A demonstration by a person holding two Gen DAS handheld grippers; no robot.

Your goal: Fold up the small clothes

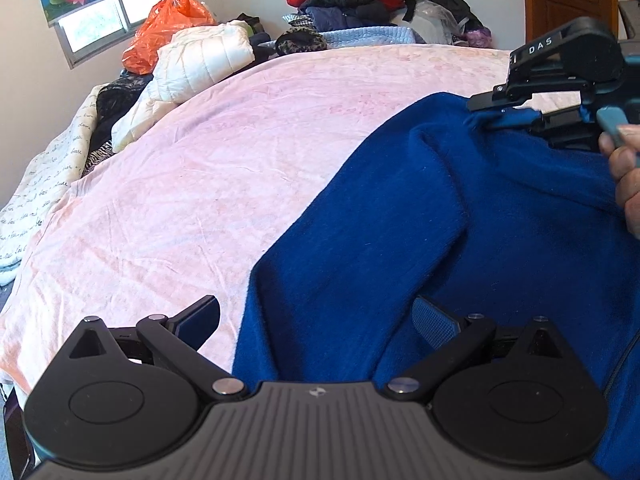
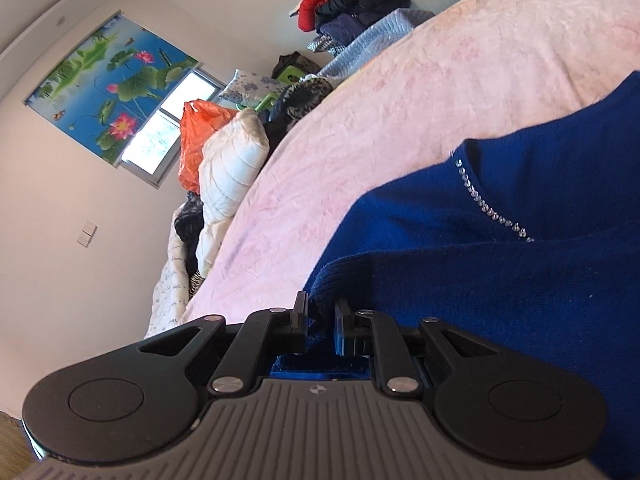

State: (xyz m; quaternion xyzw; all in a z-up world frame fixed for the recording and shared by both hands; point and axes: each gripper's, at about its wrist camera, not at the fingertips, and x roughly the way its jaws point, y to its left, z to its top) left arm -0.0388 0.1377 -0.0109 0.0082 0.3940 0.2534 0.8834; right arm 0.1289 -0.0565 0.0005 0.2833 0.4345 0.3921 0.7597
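On the pink fleece bed cover [image 1: 224, 152], the left-wrist view shows the left tongs [image 1: 316, 320] spread wide over the deep-blue knitted sweater's [image 1: 440, 220] edge, while the right tongs [image 1: 502, 114], lettered "DAS", pinch a fold; a hand [image 1: 624, 176] is cut off at the frame. In the right-wrist view those tongs [image 2: 322, 316] are nearly together on the ribbed hem, and a rhinestone row [image 2: 492, 208] lines the sweater [image 2: 520, 300], with open bed beyond.

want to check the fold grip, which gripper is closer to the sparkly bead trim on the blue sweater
Right. The right gripper pinches a fold of the blue sweater just below the bead trim. The left gripper hangs open over the sweater's other edge; no trim shows there.
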